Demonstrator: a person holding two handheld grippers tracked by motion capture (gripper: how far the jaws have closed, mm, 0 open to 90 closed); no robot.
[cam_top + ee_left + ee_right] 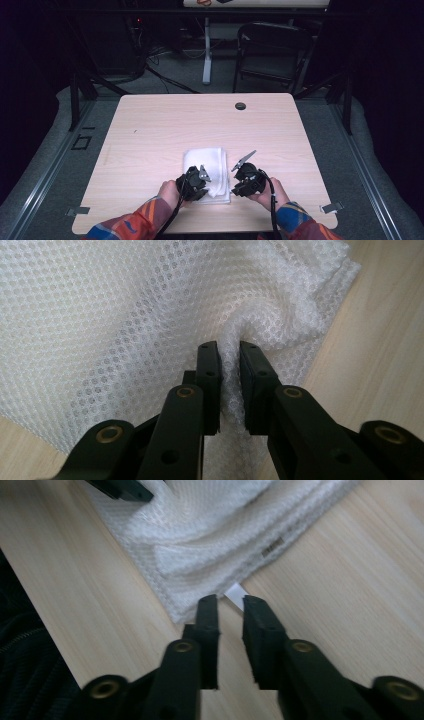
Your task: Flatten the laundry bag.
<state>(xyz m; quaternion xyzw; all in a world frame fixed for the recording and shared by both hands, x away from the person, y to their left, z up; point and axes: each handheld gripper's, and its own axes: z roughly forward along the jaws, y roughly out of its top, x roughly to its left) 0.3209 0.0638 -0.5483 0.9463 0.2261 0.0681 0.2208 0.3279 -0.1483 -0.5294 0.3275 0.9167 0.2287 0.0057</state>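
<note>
Towel point(204, 161), white, waffle-textured and folded into a thick square, is lying on the near middle of the wooden table point(150, 125), its near edge sitting between the person's two hands. Left gripper point(196, 181) is resting over the towel's near left corner; in the left gripper view its jaws are standing close together with a raised ridge of towel point(150, 315) cloth pinched between the pads point(209, 371), the fabric puckering and swirling just above the fingertips, so this gripper point(229, 375) is clamping on the towel. Right gripper point(246, 180) is sitting just beside the towel's near right corner. In the right gripper view its jaws are standing nearly together with a narrow gap, the tips hovering right at the towel point(200, 530) corner where a small white tag point(236, 594) is sticking out from under the layers onto the bare table point(350, 580); no cloth is showing between the pads, and whether the tips are touching the tag cannot be told. This gripper point(231, 611) is reading as closed on nothing. A dark printed label point(272, 547) is showing on the towel's folded edge. Left hand point(169, 192) and right hand point(272, 192) are coming in from the bottom edge in plaid sleeves point(135, 222). A small dark round cap point(240, 106) is sitting at the far side of the table, well apart from the towel. A dark chair point(270, 50) is standing on the floor beyond the table.
</note>
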